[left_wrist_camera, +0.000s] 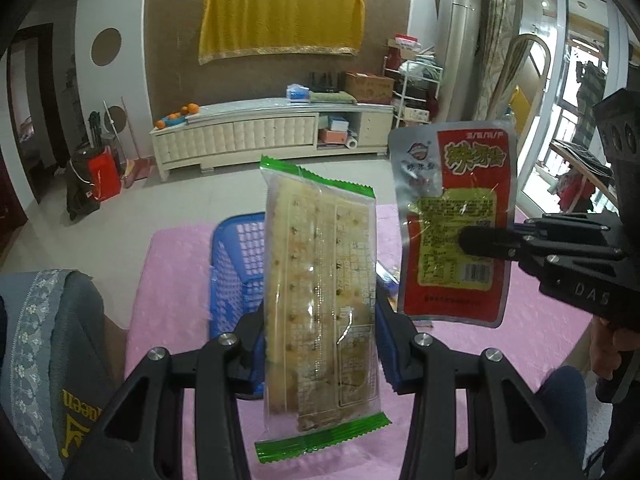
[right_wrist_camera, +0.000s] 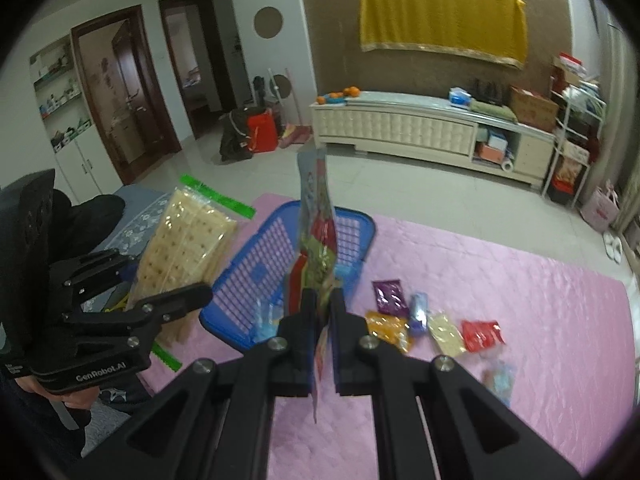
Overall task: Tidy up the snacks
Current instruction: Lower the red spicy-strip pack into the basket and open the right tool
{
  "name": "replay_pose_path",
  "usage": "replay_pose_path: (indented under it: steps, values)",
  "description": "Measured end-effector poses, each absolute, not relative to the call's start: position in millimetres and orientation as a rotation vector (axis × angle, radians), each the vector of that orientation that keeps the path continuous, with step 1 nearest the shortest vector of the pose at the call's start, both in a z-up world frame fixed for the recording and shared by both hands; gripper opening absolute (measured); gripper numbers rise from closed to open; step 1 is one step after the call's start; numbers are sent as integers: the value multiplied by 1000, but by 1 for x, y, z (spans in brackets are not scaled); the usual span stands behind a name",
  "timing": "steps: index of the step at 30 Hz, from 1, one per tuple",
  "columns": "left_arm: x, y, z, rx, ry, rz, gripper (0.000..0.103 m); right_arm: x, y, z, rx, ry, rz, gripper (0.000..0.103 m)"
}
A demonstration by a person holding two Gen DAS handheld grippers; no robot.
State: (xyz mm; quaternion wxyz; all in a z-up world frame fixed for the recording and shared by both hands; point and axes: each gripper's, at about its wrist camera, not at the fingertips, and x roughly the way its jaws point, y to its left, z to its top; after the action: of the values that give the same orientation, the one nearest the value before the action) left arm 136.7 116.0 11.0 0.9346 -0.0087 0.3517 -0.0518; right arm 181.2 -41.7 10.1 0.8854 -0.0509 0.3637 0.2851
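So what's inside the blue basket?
The blue basket looks nearly empty: mostly bare mesh, with a light blue packet near its front edge. The held red pouch covers a strip of it.

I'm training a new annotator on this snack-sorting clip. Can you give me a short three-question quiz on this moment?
1. True or false: the blue basket sits on a pink mat.
2. What does the left tool hold?
A. a purple packet
B. a cracker pack with green ends
C. an orange
3. Fill in: the right tool is shut on a red and ____ pouch.

Key
1. True
2. B
3. silver
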Motion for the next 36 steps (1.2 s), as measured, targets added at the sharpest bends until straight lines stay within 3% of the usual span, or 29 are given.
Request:
replay_pose_path:
  steps: [25,36]
  values:
    - [218,184,-50,-54,832,-36,42,287,71,-83,-283,951,681,10]
    - [216,198,-54,-118,819,-12,42,302,88,-111,-253,1028,692,10]
